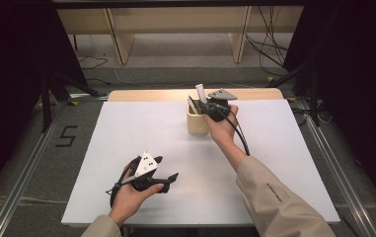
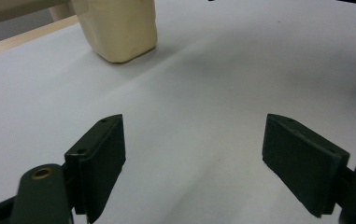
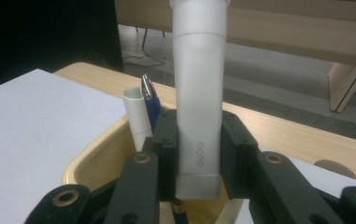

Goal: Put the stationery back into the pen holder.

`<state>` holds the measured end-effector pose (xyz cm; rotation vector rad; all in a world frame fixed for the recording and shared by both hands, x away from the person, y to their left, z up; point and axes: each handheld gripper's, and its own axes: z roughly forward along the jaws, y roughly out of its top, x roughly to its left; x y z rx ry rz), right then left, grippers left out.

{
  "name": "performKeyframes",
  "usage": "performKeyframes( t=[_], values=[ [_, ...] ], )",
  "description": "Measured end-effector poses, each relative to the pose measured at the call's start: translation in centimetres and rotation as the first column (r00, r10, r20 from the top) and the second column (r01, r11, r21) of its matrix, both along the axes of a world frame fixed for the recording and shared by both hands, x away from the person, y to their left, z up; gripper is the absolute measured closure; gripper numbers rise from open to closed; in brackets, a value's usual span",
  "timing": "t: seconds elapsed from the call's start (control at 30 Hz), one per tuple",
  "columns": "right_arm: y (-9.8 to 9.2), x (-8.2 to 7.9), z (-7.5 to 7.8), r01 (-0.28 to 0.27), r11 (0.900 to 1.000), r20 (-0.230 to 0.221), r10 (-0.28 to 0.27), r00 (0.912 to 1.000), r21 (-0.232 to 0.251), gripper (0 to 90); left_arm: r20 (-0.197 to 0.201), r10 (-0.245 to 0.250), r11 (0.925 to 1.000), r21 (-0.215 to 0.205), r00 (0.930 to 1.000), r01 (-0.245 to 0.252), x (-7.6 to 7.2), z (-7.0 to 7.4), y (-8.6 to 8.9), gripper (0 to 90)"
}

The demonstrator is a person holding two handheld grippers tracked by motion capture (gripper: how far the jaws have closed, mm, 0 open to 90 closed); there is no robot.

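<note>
A cream pen cup stands on the white table near its far middle. My right gripper hovers over the cup's mouth, shut on a white glue stick held upright between its pads. Inside the cup lean a blue pen and a white tube. My left gripper rests low near the table's front, left of centre, open with nothing between its fingers; the cup shows ahead of it in the left gripper view.
A strip of wooden tabletop runs along the far edge of the white surface. Beyond it stand wooden shelf legs and loose cables on the floor. Metal rails flank the table on both sides.
</note>
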<state>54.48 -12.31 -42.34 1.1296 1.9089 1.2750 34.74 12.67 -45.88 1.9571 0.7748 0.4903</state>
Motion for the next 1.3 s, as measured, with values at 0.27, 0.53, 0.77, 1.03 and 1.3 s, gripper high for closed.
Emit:
performKeyframes(
  t=[0.27, 0.53, 0.77, 1.03, 1.3],
  values=[
    [0.0, 0.0, -0.1, 0.005, 1.000, -0.003, -0.005, 1.0000, -0.002, 71.4, 0.000, -0.003, 1.0000, -0.001, 1.0000, 0.003, 0.0, 0.0, 0.0, 21.3],
    [0.1, 0.1, -0.3, -0.017, 1.000, -0.004, 0.017, 0.9999, -0.014, 51.0, 0.001, -0.005, 1.0000, -0.001, 1.0000, 0.005, 0.0, 0.0, 0.0, 21.2],
    [-0.5, -0.8, 1.2, -0.023, 0.999, 0.025, 0.023, 0.9994, 0.037, 42.4, 0.002, 0.000, 1.0000, -0.006, 1.0000, 0.000, -0.1, 0.0, 0.0, 21.2],
    [-2.1, -1.3, 2.2, -0.038, 0.998, 0.008, 0.038, 0.9992, 0.048, 40.6, 0.000, -0.003, 1.0000, 0.002, 1.0000, 0.003, -0.1, 0.0, -0.1, 21.2],
    [-3.1, -1.7, 1.7, -0.044, 0.999, -0.026, 0.045, 0.9987, 0.022, 38.0, -0.004, 0.001, 1.0000, 0.005, 1.0000, -0.001, -0.1, -0.1, 0.0, 21.3]
  ],
)
